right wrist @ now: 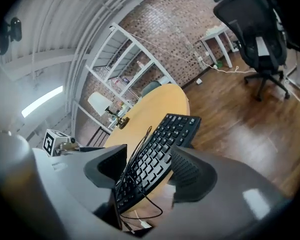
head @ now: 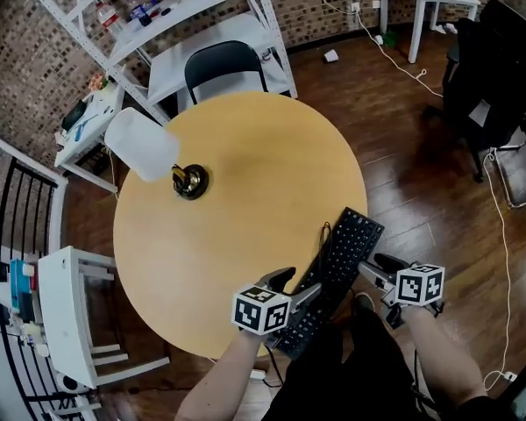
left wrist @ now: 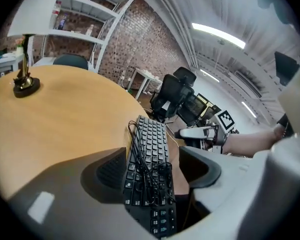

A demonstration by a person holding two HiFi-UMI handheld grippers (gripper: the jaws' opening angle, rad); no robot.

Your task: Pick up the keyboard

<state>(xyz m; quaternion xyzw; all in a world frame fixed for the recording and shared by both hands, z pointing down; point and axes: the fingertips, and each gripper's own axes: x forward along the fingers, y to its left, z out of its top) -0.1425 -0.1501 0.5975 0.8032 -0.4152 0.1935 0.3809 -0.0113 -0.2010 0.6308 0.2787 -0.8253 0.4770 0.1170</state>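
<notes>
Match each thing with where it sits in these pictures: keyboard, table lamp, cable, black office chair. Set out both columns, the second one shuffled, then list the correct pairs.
Things:
1 keyboard
2 table lamp
3 cable
4 black office chair

Places:
A on the floor, apart from the round table
B lying loose on top of the keys
C at the table's edge, partly sticking out over it
D standing on the table top, far from the keyboard

Pairs: 1-C, 2-D, 3-B, 4-A

Round wooden table (head: pixel 263 178): lamp (head: pixel 191 182), keyboard (head: pixel 346 248) (overhanging edge).
</notes>
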